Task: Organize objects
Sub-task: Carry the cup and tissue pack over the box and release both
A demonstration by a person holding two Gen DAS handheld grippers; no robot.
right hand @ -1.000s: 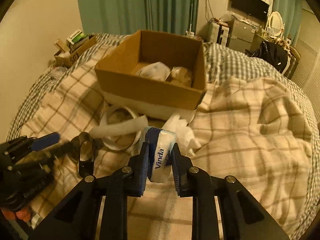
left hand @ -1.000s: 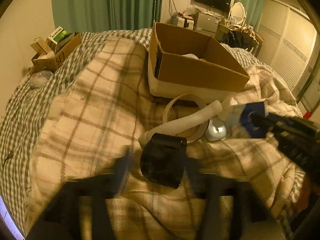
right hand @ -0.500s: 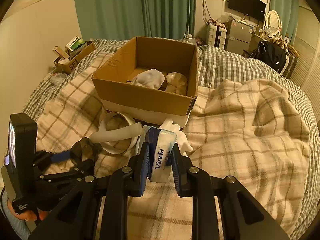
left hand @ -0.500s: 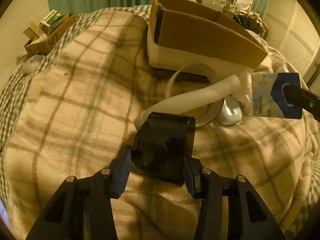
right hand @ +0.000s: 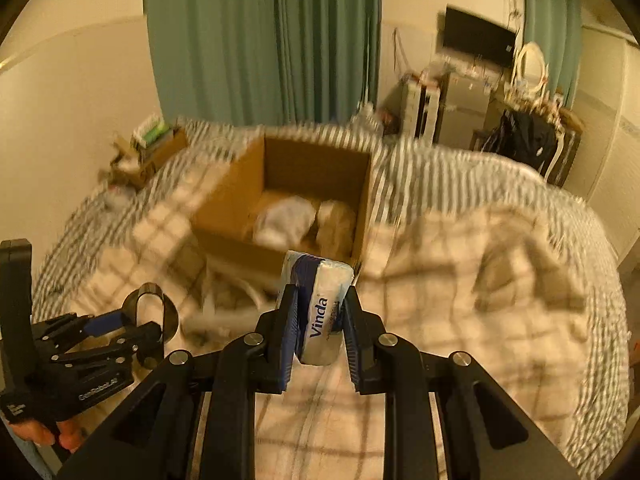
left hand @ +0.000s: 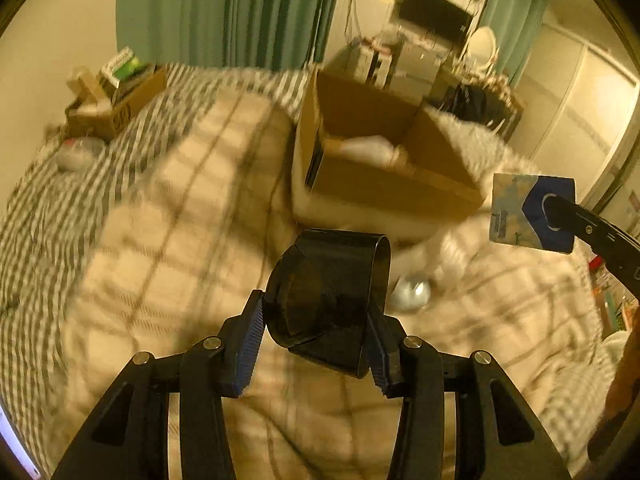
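My left gripper (left hand: pixel 316 340) is shut on a dark translucent curved plastic piece (left hand: pixel 328 300) and holds it lifted above the plaid blanket; it also shows in the right wrist view (right hand: pixel 150 314). My right gripper (right hand: pixel 318 320) is shut on a blue and white Vinda tissue pack (right hand: pixel 320 308), raised in front of the open cardboard box (right hand: pixel 288 200). The pack shows at the right in the left wrist view (left hand: pixel 530 210). The box (left hand: pixel 380 156) holds white crumpled items.
A silvery round object (left hand: pixel 410 294) and a white hose and ring (right hand: pixel 240 292) lie on the blanket before the box. A smaller cardboard box with packages (left hand: pixel 116 96) sits at the bed's far left. Furniture and a TV stand behind the bed.
My left gripper closed on the dark plastic piece and lifted it off the blanket. My right gripper raised the tissue pack higher and toward the box.
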